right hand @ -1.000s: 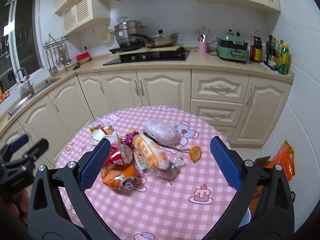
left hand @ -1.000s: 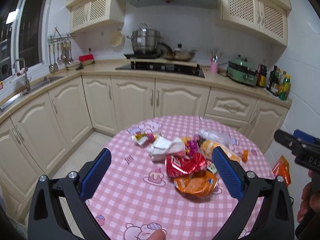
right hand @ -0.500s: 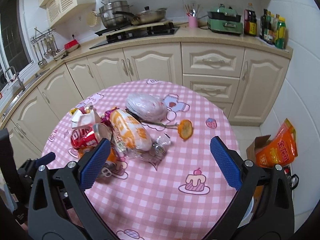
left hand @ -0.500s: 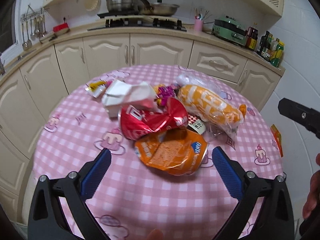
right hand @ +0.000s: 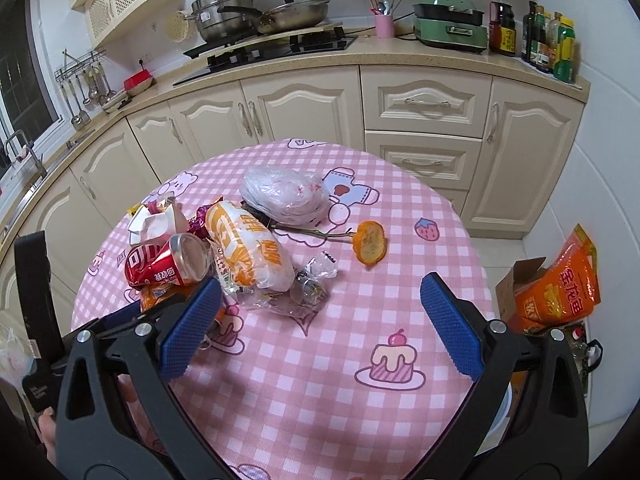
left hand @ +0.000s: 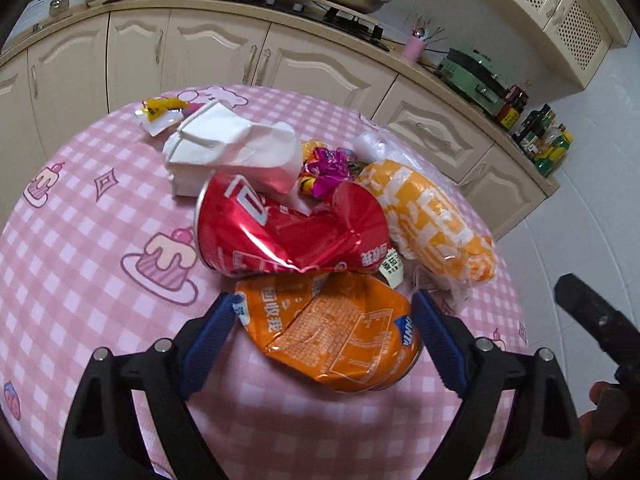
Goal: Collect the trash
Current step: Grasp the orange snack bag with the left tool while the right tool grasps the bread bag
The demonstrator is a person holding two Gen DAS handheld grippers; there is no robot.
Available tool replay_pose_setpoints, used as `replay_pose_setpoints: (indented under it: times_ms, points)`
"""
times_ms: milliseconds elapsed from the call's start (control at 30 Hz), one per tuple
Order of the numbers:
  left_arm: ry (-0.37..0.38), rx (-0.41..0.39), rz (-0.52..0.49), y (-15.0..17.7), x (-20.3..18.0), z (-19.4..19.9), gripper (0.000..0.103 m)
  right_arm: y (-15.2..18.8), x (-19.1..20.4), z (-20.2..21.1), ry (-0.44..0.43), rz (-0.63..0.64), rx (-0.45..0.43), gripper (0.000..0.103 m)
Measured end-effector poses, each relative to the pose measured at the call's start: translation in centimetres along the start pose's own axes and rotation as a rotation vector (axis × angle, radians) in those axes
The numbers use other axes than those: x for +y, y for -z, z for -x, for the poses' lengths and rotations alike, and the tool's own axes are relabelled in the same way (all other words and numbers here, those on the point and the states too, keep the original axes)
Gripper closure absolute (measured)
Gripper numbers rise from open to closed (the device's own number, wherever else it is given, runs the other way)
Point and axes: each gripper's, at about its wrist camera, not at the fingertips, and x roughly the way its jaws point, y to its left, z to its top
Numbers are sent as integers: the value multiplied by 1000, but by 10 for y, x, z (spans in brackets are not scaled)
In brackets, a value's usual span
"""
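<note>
A pile of trash lies on the round pink checked table [right hand: 360,400]. In it are a crushed orange can [left hand: 336,340], a crushed red can [left hand: 288,232], white crumpled paper [left hand: 232,148], an orange-and-white bag [left hand: 432,216] and a purple wrapper [left hand: 324,168]. My left gripper [left hand: 324,300] is low over the table and its jaws are closing, with the orange can between the blue pads, close to both. My right gripper [right hand: 320,320] hangs open above bare cloth, right of the pile. A clear bag [right hand: 284,196] and a dried orange flower [right hand: 370,242] lie beyond it.
Cream cabinets [right hand: 312,112] and a counter with a stove [right hand: 272,48] curve behind the table. On the floor to the right stand a cardboard box [right hand: 516,292] and an orange packet [right hand: 560,284]. A small yellow wrapper [left hand: 160,108] lies at the pile's far left.
My left gripper has dropped and tilted down onto the pile, and its jaws have narrowed around the orange can. The right gripper has sunk a little toward the table.
</note>
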Motion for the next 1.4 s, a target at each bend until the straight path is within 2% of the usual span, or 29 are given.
replay_pose_setpoints:
  times_ms: [67, 167, 333, 567, 600, 633, 700, 767, 833, 900, 933, 1000, 1100, 1200, 1233, 1267, 1300, 1333, 1400]
  points:
    - [1, 2, 6, -1, 3, 1, 53, 0, 2, -5, -2, 6, 9, 6]
    - [67, 25, 35, -1, 12, -2, 56, -1, 5, -15, -14, 19, 29, 6]
    - [89, 11, 11, 0, 14, 10, 64, -3, 17, -31, -44, 62, 53, 6]
    - [88, 15, -14, 2, 15, 16, 62, -13, 31, -65, -53, 142, 94, 6]
    - [88, 19, -14, 2, 16, 17, 60, -14, 33, -71, -59, 151, 104, 6]
    - [79, 28, -19, 1, 15, 14, 50, -15, 34, -75, -66, 157, 109, 6]
    - [80, 44, -11, 1, 14, 7, 46, -16, 36, -82, -79, 173, 116, 9]
    - [100, 71, -11, 4, 11, -2, 46, -16, 37, -87, -109, 168, 134, 22]
    - [122, 68, -16, 7, 7, -7, 49, -15, 37, -91, -132, 158, 154, 47]
    - [130, 61, -20, 7, 4, -6, 52, -14, 34, -89, -154, 142, 150, 55]
    - [135, 54, -19, 6, 4, -4, 56, -13, 30, -87, -172, 124, 147, 62]
    - [150, 37, -13, 4, 5, 1, 65, -13, 22, -80, -189, 88, 132, 68]
    - [147, 36, -26, 4, 5, 4, 65, -14, 14, -68, -222, 53, 115, 68]
    - [145, 29, -59, 7, 2, 10, 66, -10, 18, -65, -213, 82, 130, 66]
    - [139, 28, -72, 9, 1, 11, 66, -9, 18, -65, -202, 90, 136, 53]
    - [136, 25, -71, 9, 2, 11, 65, -7, 18, -65, -185, 101, 136, 48]
    - [123, 30, -72, 8, 2, 9, 56, -5, 18, -65, -173, 109, 136, 45]
    - [96, 43, -76, 8, 1, 5, 42, -5, 17, -66, -167, 108, 140, 42]
    - [96, 55, -62, 7, 0, 0, 35, -5, 14, -66, -158, 105, 142, 40]
